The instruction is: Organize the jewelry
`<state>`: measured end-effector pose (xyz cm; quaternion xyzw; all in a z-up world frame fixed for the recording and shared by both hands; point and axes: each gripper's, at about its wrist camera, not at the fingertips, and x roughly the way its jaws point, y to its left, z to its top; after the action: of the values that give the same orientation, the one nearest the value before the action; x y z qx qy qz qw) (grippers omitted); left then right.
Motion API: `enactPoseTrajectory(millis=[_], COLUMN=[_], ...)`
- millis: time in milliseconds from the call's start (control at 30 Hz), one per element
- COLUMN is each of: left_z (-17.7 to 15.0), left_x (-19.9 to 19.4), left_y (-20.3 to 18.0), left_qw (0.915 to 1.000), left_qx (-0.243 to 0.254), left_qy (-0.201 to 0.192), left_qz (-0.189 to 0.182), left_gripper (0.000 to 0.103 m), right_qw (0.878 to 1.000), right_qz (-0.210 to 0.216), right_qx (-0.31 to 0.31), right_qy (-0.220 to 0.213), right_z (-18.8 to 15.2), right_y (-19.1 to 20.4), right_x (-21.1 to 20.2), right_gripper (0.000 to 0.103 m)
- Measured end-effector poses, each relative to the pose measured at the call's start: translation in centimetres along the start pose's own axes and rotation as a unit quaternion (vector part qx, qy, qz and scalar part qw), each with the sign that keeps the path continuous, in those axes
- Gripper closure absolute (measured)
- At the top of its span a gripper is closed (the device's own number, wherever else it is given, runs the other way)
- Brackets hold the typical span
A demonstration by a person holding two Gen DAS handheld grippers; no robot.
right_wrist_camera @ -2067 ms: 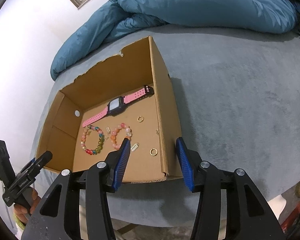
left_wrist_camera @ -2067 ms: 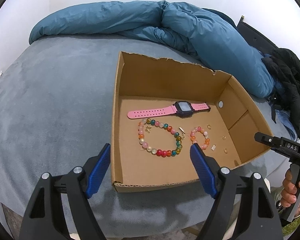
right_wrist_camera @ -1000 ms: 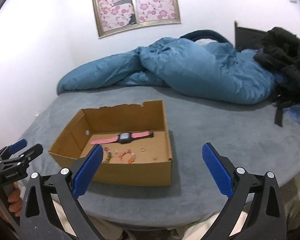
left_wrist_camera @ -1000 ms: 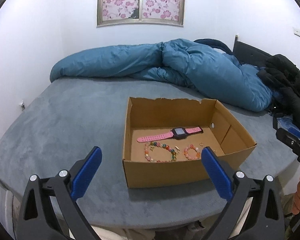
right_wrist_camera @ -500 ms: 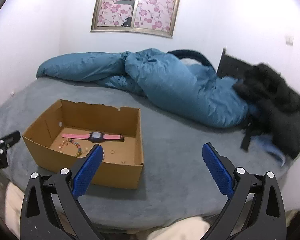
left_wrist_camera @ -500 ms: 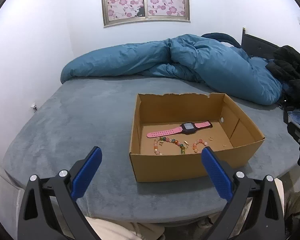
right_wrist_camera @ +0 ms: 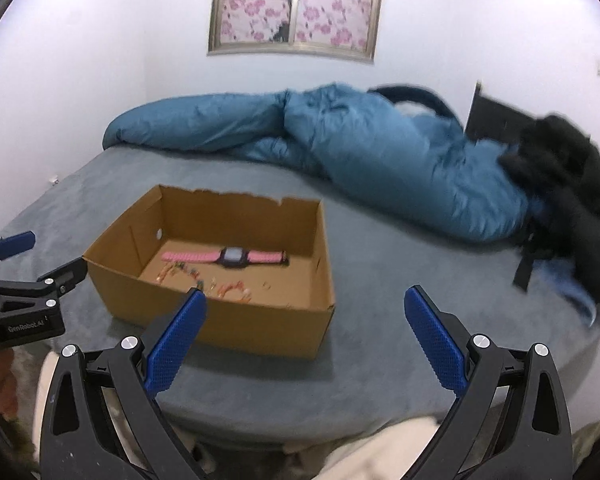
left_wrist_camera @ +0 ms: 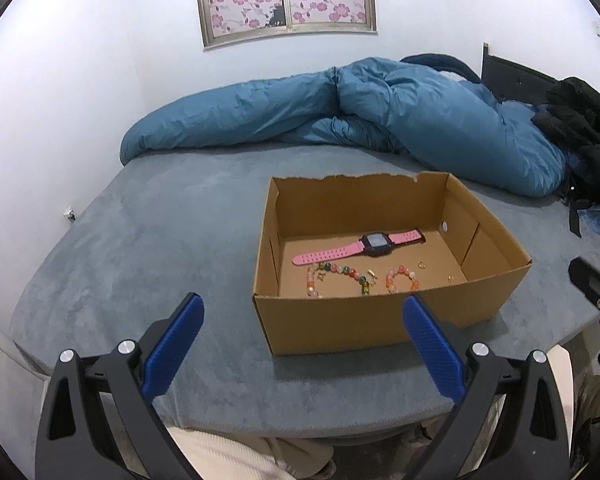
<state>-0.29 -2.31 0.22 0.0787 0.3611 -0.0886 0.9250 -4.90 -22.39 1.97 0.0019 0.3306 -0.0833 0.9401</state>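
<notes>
An open cardboard box (left_wrist_camera: pixel 380 326) stands on a grey bed; it also shows in the right wrist view (right_wrist_camera: pixel 220 320). Inside lie a pink watch (left_wrist_camera: pixel 360 248), also seen from the right (right_wrist_camera: pixel 228 257), a large multicolour bead bracelet (left_wrist_camera: pixel 338 276), a small orange bead bracelet (left_wrist_camera: pixel 402 278) and small gold rings (left_wrist_camera: pixel 422 265). My left gripper (left_wrist_camera: pixel 300 340) is open and empty, held back before the box's near wall. My right gripper (right_wrist_camera: pixel 304 328) is open and empty, off the box's right front corner.
A rumpled blue duvet (left_wrist_camera: pixel 360 112) lies across the far side of the bed (left_wrist_camera: pixel 160 248). Black clothes (left_wrist_camera: pixel 580 120) pile at the far right. A flowered window (left_wrist_camera: pixel 286 0) is on the white wall. The bed's front edge is just under both grippers.
Both grippers have pulled up and back from over the box and their jaws have spread wider. The right gripper swung right, then back toward the box. The jewelry has not moved.
</notes>
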Motion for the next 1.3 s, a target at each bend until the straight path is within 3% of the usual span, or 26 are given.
enactPoseTrajectory(millis=[400, 1300], left_z=[-0.3, -1.2], left_x=[1.4, 3.4], left_y=[-1.0, -1.2], left_qw=[0.9993, 0.9966], left_qx=[0.002, 0.004], left_qy=[0.032, 0.079], left_qz=[0.018, 0.022], left_gripper=[0.005, 0.005], right_qw=[0.997, 0.991], right_qz=[0.016, 0.018], right_qx=[0.04, 0.062], right_qy=[0.059, 0.116], right_z=[-1.2, -1.6], right_y=[-0.6, -0.3], right_x=[1.9, 4.4], right_gripper=[0.008, 0.008])
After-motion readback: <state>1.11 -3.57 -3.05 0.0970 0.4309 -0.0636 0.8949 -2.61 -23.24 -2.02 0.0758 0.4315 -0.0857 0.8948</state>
